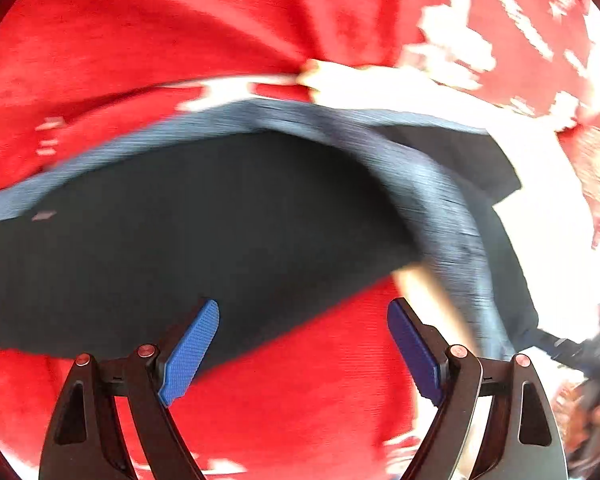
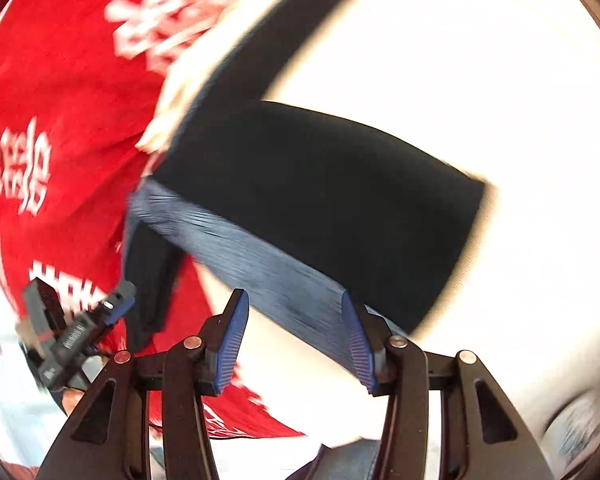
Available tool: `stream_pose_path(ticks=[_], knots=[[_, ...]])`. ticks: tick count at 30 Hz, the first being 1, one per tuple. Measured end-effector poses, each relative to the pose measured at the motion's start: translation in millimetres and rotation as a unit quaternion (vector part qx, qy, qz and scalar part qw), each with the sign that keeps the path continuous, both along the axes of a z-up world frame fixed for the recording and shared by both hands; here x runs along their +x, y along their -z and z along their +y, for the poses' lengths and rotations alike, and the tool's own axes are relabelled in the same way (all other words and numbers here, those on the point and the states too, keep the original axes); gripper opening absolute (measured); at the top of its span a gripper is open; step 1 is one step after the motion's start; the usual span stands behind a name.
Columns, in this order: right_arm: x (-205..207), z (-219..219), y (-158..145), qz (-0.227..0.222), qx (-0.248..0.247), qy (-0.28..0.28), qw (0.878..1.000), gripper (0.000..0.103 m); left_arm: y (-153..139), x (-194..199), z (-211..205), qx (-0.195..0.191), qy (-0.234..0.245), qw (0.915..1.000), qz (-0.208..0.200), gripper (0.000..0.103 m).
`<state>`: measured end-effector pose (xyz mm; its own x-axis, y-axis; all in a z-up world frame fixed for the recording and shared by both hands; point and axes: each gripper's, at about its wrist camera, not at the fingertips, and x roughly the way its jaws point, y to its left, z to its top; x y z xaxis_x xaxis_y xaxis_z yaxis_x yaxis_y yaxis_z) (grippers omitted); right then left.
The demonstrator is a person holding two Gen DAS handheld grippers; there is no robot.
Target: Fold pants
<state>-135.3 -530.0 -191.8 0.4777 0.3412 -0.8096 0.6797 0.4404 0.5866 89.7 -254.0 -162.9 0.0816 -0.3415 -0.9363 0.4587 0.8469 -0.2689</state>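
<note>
A: where are the pants (image 1: 204,232) right now? Frames are pretty blurry.

B: Dark pair with a grey-blue waistband (image 2: 260,264), spread over a red cloth (image 1: 140,32) with white print and a white surface (image 2: 480,80). Left gripper (image 1: 304,344) has its jaws spread apart, nothing between them, near edge of the pants just beyond.

A: and the other one?

B: Right gripper (image 2: 296,340) jaws released too, the waistband running just past them.

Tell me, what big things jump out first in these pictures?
The bright red cloth with white writing fills most of the left view. On it lie the black pants, with a grey-blue waistband that crosses the right view's middle. Both open grippers, left and right, have blue pads.
</note>
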Motion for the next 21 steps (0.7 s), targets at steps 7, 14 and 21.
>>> stream_pose_path(ticks=[7,14,21], knots=[[-60.6,-7.6,47.3,-0.017,0.081,0.068,0.994,0.052,23.2,-18.7,-57.9,-0.068,0.021,0.9946,0.076,0.087],[-49.0,-17.4,70.9,-0.077,0.184,0.068,0.977,0.023,52.7,-22.4,-89.6,-0.068,0.005,0.9903,0.121,0.087],[1.5,-55.5,7.7,-0.139,0.194,0.02,0.971,0.015,36.7,-19.0,-100.7,-0.062,-0.01,0.992,0.11,0.037]])
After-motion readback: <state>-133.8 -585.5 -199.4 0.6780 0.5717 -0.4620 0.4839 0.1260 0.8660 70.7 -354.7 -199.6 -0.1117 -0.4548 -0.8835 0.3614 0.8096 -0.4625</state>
